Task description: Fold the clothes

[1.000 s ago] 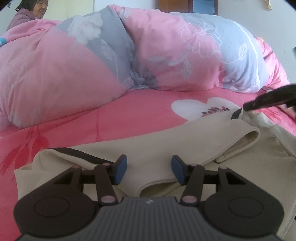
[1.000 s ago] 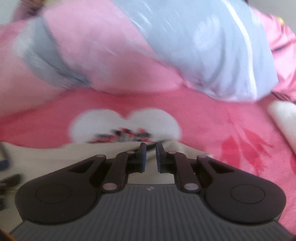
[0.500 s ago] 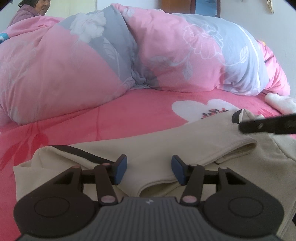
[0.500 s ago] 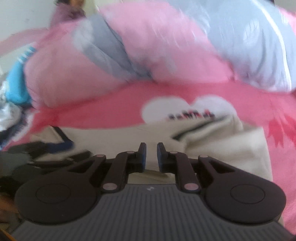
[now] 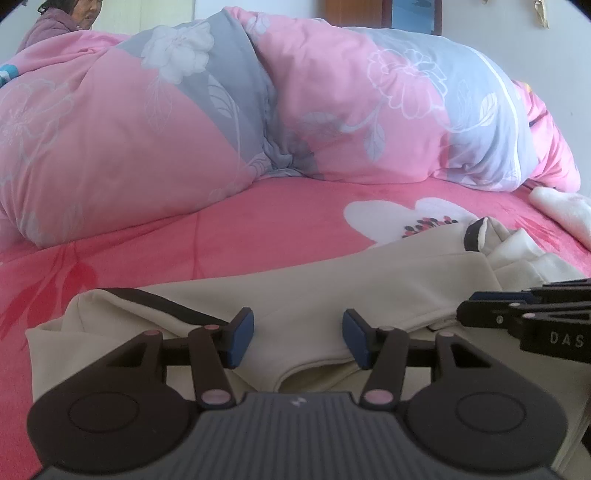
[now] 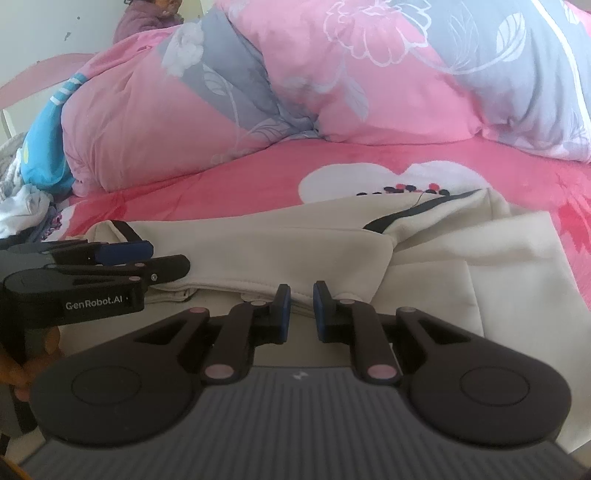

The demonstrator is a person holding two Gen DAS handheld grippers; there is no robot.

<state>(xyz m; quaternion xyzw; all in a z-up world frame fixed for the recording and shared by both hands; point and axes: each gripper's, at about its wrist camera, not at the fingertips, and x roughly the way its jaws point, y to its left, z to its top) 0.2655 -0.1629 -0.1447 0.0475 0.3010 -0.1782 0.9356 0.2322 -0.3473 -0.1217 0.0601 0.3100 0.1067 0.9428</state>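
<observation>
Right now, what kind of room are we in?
Most likely a bedroom. A puffy pink-and-grey floral duvet is heaped on a bed with a pink flowered bedspread, and a cream garment lies on it for folding.

The near part of the beige garment (image 5: pixel 332 295) was covered by the left gripper (image 5: pixel 297 339) body, so how that hem lay couldn't be made out. Its right side was cut off by the frame edge. The right gripper (image 6: pixel 298 309) was seen only partly from the left wrist view, cropped at the right edge. The person (image 5: pixel 66 16) behind the duvet (image 5: pixel 184 129) was mostly hidden by it. A white cloth (image 5: pixel 565 214) was clipped too.
</observation>
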